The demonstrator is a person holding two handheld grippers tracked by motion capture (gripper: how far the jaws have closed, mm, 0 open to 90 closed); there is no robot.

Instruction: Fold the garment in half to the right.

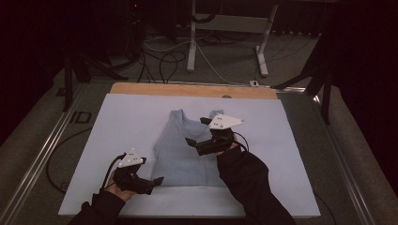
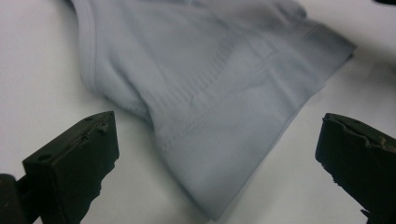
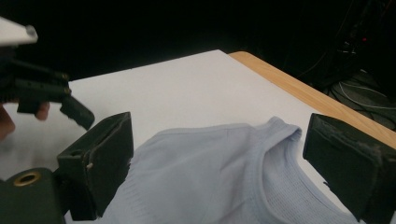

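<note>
A pale blue sleeveless top (image 1: 180, 157) lies flat on a white board (image 1: 131, 122), straps toward the far side. My left gripper (image 1: 157, 180) is at the top's near left hem corner, open. In the left gripper view the hem corner (image 2: 215, 93) lies on the board between and beyond the wide-apart jaws of the left gripper (image 2: 217, 140). My right gripper (image 1: 197, 131) hovers open above the top's upper right part. In the right gripper view the neckline and a strap (image 3: 275, 135) lie below the right gripper (image 3: 217, 149), and the left gripper (image 3: 42, 88) shows farther off.
The board rests on a wooden table whose far edge (image 1: 187, 89) shows as a tan strip. A metal rail (image 1: 42, 154) runs along the left. Cables (image 1: 159, 61) and white desk legs (image 1: 192, 42) are on the floor beyond.
</note>
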